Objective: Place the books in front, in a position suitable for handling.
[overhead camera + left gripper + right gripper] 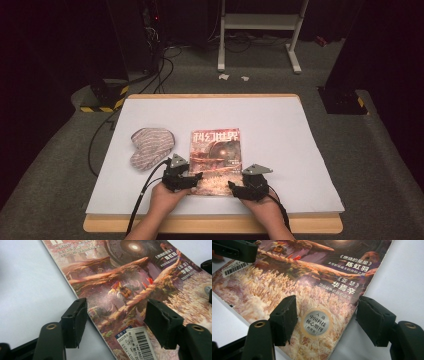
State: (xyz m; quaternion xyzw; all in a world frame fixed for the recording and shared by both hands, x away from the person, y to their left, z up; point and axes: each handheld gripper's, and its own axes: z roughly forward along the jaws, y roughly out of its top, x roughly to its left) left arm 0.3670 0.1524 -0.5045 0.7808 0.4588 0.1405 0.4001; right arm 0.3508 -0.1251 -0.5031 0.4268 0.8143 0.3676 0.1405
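Observation:
A magazine with a reddish fantasy cover lies flat on the white table sheet. My left gripper sits at its near left corner and is open. In the left gripper view one jaw stands on the sheet against the magazine's edge and the other over the cover by the barcode label. My right gripper is at the near right corner, open. In the right gripper view one jaw is over the magazine's silver seal and the other over bare sheet.
A striped pink-and-white cloth mitt lies on the sheet left of the magazine. Cables trail off the table's left side to the floor. A white metal stand is on the floor beyond the table.

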